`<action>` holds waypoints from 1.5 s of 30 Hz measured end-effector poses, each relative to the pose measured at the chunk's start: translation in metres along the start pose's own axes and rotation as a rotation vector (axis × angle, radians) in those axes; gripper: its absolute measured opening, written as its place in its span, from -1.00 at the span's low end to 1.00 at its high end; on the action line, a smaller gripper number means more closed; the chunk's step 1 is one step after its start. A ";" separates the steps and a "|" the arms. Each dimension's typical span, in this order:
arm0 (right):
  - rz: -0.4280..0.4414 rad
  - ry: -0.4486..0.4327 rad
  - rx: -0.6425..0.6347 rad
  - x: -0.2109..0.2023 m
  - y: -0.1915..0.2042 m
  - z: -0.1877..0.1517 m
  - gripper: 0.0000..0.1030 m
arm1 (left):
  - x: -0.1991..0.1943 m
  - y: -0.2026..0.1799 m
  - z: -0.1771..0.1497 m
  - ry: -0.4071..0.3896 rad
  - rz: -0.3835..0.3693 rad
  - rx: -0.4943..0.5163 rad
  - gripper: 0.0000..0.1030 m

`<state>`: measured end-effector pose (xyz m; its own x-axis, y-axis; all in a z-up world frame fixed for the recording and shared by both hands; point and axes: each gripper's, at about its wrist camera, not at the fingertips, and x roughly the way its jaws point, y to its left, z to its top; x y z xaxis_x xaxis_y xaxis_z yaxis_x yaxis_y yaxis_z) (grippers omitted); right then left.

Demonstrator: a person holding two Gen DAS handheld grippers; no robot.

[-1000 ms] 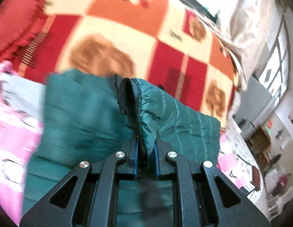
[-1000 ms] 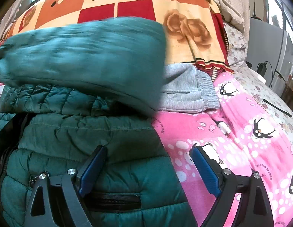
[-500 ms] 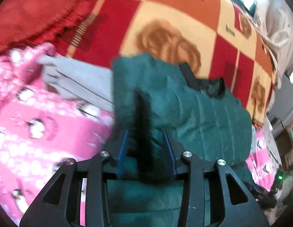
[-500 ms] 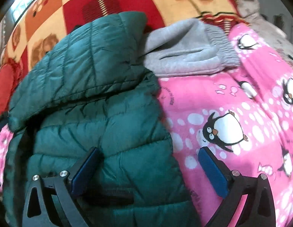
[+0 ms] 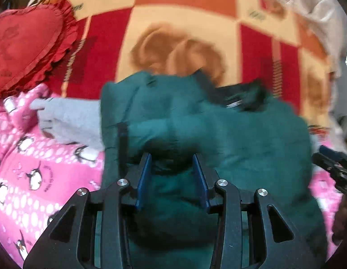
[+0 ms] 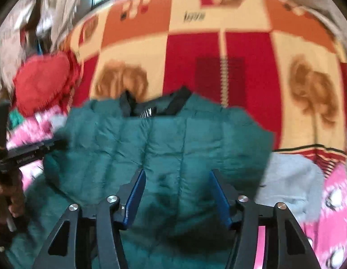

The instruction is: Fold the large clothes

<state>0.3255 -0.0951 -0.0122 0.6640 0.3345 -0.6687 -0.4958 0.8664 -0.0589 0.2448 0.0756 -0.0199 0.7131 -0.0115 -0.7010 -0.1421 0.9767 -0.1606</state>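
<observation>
A green quilted jacket (image 6: 164,148) fills the middle of the frame, its dark collar toward the top. The right hand-held gripper (image 6: 176,196) sits at the bottom centre, its jaws closing, blue pads apart over the jacket. A grey garment (image 6: 287,177) lies at right beside a pink penguin blanket (image 6: 337,192). A red cushion (image 6: 42,83) sits upper left, and the left hand-held gripper (image 6: 32,151) shows at the left edge.

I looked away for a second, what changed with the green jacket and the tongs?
The left tongs let go of the green jacket fold they had pinched; it now lies flat on the jacket. The right tongs swung over the jacket, and their jaws are closing without gripping. The grey garment stayed put.
</observation>
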 end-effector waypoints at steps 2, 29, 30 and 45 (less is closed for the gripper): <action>-0.043 0.059 0.012 0.030 -0.009 -0.010 0.08 | 0.025 0.006 -0.006 0.065 0.000 -0.016 -0.28; -0.136 0.043 0.164 0.072 -0.044 0.039 0.18 | 0.041 0.006 -0.020 0.025 0.008 0.003 -0.28; -0.151 0.034 0.155 0.061 -0.043 0.039 0.18 | 0.041 0.006 -0.020 0.026 0.009 0.003 -0.28; 0.009 0.042 0.132 0.039 0.041 -0.028 0.41 | 0.041 0.005 -0.020 0.030 0.009 0.001 -0.28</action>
<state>0.3153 -0.0571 -0.0613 0.6345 0.3290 -0.6994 -0.4219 0.9056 0.0433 0.2592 0.0761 -0.0631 0.6909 -0.0093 -0.7229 -0.1474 0.9771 -0.1534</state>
